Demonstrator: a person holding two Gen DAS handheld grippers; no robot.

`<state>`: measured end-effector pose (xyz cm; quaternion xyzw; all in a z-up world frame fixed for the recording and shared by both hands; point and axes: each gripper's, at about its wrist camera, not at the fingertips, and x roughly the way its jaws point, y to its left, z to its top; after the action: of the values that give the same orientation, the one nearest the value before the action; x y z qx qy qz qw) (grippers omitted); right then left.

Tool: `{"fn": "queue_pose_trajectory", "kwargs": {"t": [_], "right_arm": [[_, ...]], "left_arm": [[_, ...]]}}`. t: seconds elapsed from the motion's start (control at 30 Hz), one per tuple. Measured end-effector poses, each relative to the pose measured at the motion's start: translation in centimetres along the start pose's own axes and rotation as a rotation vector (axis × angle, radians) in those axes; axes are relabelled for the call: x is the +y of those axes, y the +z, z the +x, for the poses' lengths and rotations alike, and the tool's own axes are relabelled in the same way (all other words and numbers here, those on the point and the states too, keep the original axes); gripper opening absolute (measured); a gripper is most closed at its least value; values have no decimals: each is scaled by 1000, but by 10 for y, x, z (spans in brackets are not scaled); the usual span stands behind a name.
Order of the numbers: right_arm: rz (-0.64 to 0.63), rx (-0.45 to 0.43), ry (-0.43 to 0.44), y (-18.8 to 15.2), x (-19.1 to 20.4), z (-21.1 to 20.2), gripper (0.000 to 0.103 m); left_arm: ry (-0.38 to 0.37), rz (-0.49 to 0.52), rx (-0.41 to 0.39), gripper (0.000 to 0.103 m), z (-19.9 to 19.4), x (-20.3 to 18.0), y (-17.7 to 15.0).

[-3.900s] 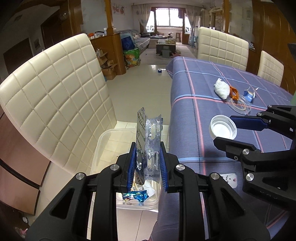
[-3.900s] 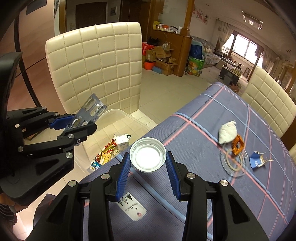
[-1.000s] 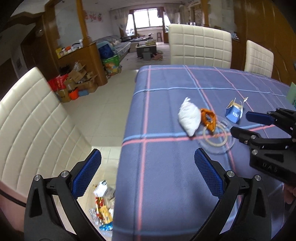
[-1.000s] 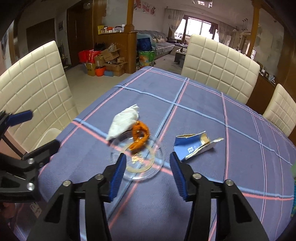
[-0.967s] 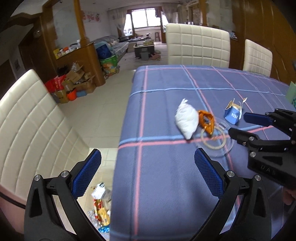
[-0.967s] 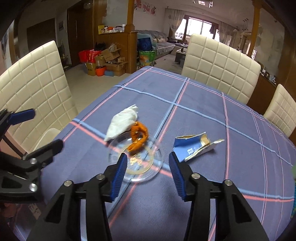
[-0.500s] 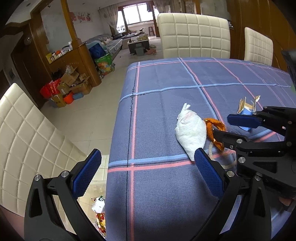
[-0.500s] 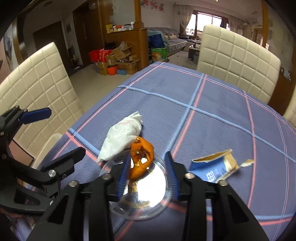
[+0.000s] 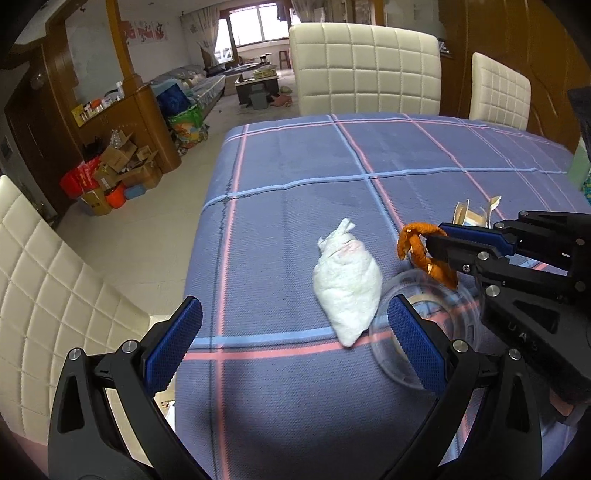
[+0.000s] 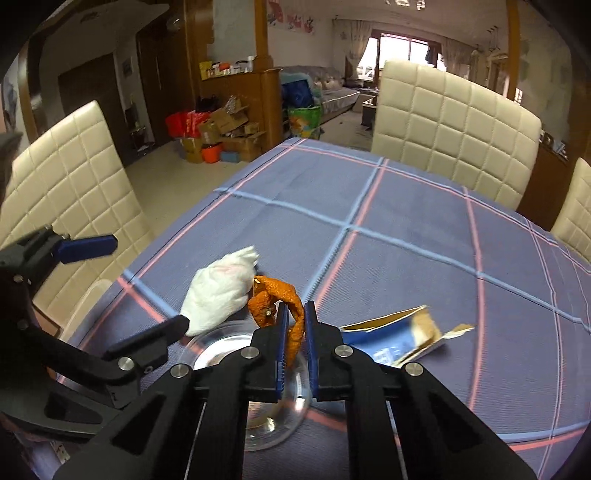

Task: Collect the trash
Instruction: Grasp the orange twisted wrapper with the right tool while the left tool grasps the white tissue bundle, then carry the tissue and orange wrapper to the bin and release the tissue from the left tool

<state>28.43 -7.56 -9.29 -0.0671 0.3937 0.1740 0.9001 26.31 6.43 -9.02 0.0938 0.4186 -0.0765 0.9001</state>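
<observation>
The left gripper (image 9: 291, 336) gapes wide over the crumpled tissue (image 9: 347, 284) on the tablecloth (image 9: 295, 166); soft and light, best taken mid-body. The right gripper (image 10: 294, 325) pinches the orange peel (image 10: 275, 301) above the clear lid (image 10: 258, 406); limp, slippery, needing a firm hold.

- Daylight comes from the far window (image 9: 255, 22), which is blown out to white in both views.
- The room is evenly bright; the wood walls at the sides go dark.
- A soft shadow lies on the worktop (image 9: 295, 155) at its near edge in the left wrist view.
- Fisheye bending curves the chair backs and the cloth's stripes, and black vignetting fills the corners.
- The torn blue carton (image 10: 399, 336) and the white wad (image 10: 218, 291) are smeared with motion blur in the right wrist view.
- The clear dish (image 10: 273, 384) shows pale glare.
</observation>
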Motion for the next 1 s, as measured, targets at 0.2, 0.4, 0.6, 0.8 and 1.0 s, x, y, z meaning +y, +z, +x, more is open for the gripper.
{"fn": "queue_pose_trajectory", "kwargs": {"t": [0.2,0.4,0.6,0.8,1.0], "right_arm": [[8,-8,-20,4,-13,0,9],[25,0,-16,5,-18,5,9],[18,8,-6,4,-15,9,9],[-2,16,3,4,-7,5,9],[-39,15,22,3,16,-7,9]], "left_arm": [[-21,6,31,99,22,-11,13],[-13,-11,56,92,40,-16,23],[-61,-38,101,38,50,-14,22],[-43,-7,76,29,32,-17,16],[-20,-18,54,29,2,-2,0]]}}
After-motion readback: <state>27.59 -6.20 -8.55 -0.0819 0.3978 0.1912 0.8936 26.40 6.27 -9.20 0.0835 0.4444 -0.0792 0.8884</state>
